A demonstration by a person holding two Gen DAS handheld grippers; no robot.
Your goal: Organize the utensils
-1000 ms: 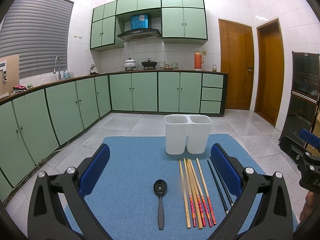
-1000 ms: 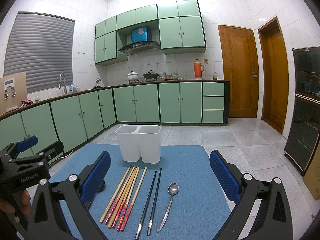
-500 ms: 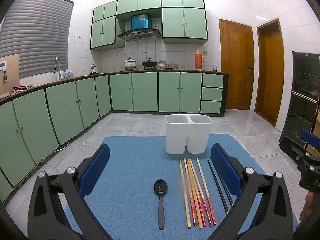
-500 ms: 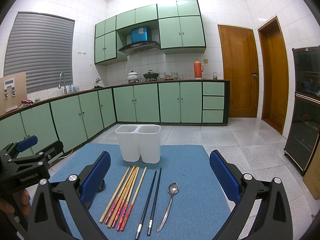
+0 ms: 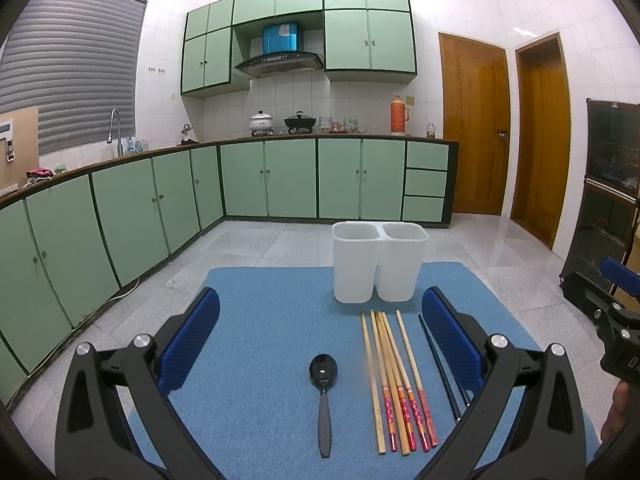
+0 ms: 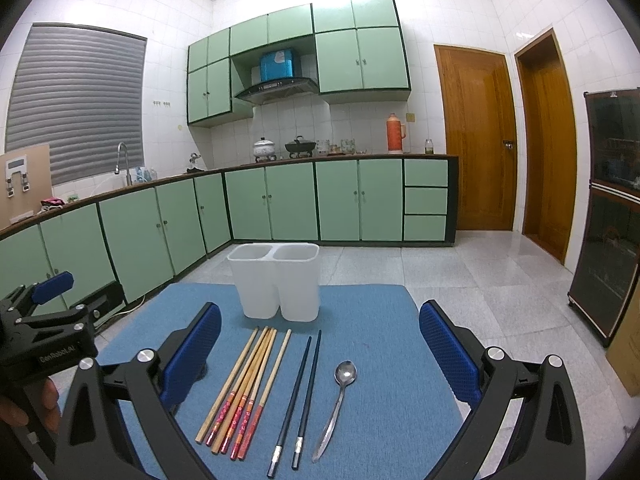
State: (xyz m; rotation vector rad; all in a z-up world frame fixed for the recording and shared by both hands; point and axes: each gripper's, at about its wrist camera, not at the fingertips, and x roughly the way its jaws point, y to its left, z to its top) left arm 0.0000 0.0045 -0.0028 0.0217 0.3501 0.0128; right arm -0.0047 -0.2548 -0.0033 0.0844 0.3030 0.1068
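On a blue mat [image 5: 260, 320] [image 6: 380, 320] stands a white two-compartment holder [image 5: 378, 266] [image 6: 276, 284], both compartments look empty. In front of it lie several wooden chopsticks with red ends [image 5: 394, 380] [image 6: 244, 388], a pair of black chopsticks [image 6: 298, 396] [image 5: 438, 364], a black spoon [image 5: 323, 392] and a silver spoon [image 6: 336, 404]. My left gripper [image 5: 320, 344] is open, held above the black spoon. My right gripper [image 6: 320, 344] is open, held above the black chopsticks and silver spoon. Neither holds anything.
The mat lies on a table over a grey tiled floor. Green kitchen cabinets [image 5: 280, 180] run along the back and left. Two wooden doors [image 5: 508, 136] are at the right. A dark glass cabinet [image 6: 608, 208] stands at the far right.
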